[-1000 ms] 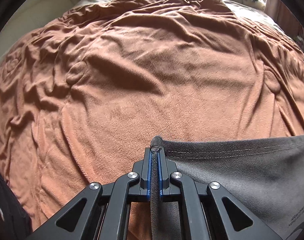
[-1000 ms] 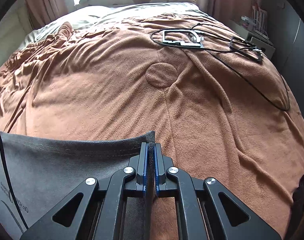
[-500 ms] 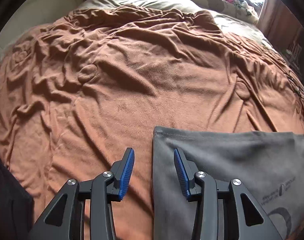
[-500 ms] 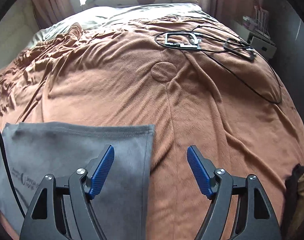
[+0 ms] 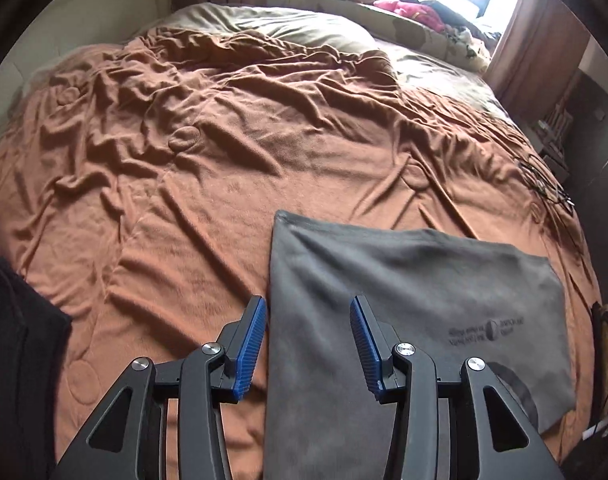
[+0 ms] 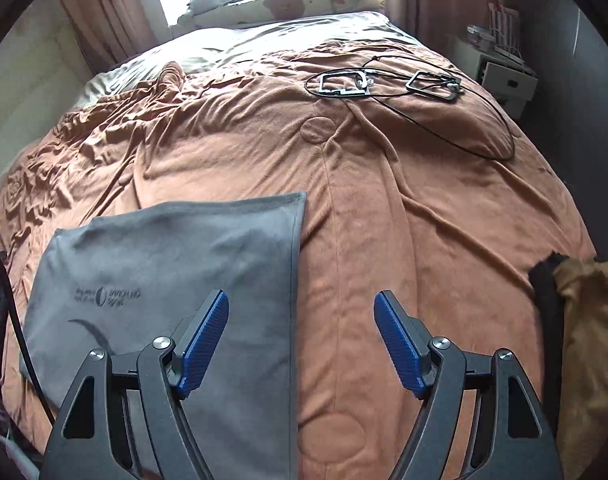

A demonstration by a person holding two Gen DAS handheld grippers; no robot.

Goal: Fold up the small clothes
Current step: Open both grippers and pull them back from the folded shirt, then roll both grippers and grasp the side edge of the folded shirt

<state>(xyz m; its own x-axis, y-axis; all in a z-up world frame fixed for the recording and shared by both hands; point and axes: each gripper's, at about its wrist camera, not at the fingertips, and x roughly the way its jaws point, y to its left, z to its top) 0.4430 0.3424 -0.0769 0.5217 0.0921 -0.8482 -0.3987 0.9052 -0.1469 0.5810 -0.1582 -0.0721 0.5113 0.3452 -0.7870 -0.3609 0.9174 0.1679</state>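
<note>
On the brown blanket (image 5: 224,184), the grey garment (image 5: 404,300) lies flat, long axis running side to side between my hands. Left gripper (image 5: 306,344) straddles its left edge, jaws part open, holding nothing. Right gripper (image 6: 302,346) gapes wide over the right edge, empty (both equally near, so either edge folds inward).

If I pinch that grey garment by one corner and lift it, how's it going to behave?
The grey garment would probably hang limp: it lies flat and follows the brown blanket beneath it. It looks thin, so likely light. Its folded layers may slide apart and open, since nothing holds them together; a two-corner lift seems safer.
</note>
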